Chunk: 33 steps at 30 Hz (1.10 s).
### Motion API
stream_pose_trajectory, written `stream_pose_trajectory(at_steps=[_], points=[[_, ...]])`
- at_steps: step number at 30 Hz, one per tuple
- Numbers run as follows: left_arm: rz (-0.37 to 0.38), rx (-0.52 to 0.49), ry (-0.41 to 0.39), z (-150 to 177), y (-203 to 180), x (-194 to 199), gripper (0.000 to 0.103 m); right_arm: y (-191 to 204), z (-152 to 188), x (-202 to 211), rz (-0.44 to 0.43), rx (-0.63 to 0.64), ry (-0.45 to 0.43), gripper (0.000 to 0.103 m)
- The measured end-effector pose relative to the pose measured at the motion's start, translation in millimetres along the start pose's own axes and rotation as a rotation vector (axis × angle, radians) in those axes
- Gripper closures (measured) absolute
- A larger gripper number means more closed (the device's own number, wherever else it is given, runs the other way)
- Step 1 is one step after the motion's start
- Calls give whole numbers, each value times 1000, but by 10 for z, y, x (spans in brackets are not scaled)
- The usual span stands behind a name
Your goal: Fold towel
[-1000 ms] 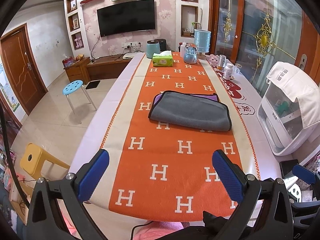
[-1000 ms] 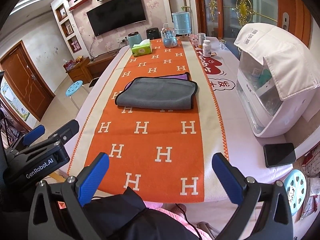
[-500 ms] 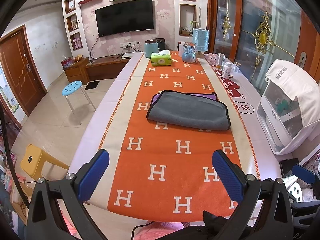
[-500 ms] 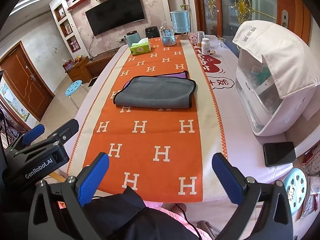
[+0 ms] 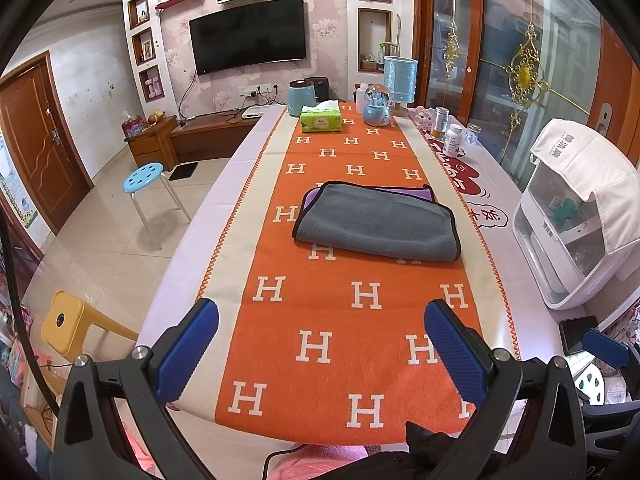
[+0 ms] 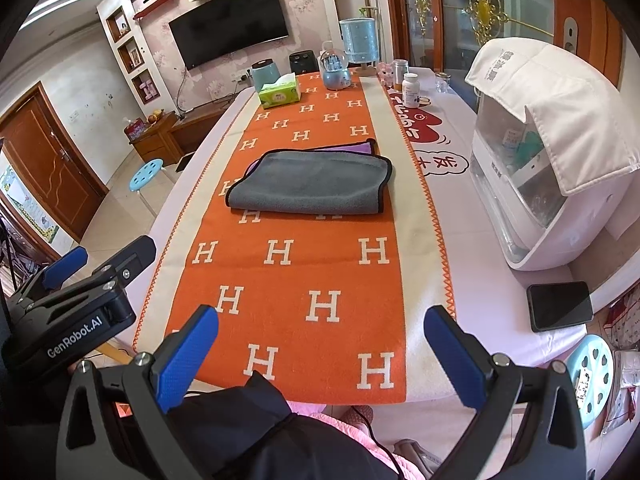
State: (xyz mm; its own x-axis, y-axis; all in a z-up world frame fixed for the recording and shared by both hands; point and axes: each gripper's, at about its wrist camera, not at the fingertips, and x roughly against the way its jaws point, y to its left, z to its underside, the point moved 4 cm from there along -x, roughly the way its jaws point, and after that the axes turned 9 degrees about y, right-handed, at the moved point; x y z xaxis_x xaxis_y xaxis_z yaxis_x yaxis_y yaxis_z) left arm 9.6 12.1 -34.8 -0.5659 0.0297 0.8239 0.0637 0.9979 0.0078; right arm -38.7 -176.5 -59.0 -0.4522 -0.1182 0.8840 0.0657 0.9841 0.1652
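Note:
A grey towel (image 5: 378,222) with black trim lies folded on the orange H-pattern runner (image 5: 344,312), with a purple layer showing at its far edge. It also shows in the right wrist view (image 6: 310,186). My left gripper (image 5: 320,352) is open and empty, held above the table's near edge, well short of the towel. My right gripper (image 6: 320,356) is open and empty, also at the near edge. The left gripper's body (image 6: 76,300) shows at the left of the right wrist view.
A white appliance (image 6: 548,152) under a white cloth stands at the table's right side, a black phone (image 6: 560,306) near it. A green tissue box (image 5: 320,118), jars and bottles stand at the far end. Blue (image 5: 144,174) and yellow (image 5: 68,326) stools stand on the floor left.
Both grippers have drifted slightly, so the towel and table shift a little in view. The towel has not moved and both grippers stay open.

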Motion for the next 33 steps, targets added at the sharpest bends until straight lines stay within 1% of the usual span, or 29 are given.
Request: stream_pose_trajectory(at_steps=[33], points=[[-4, 0, 1, -3, -24, 3, 1, -22, 21, -20, 0, -2, 6, 0]])
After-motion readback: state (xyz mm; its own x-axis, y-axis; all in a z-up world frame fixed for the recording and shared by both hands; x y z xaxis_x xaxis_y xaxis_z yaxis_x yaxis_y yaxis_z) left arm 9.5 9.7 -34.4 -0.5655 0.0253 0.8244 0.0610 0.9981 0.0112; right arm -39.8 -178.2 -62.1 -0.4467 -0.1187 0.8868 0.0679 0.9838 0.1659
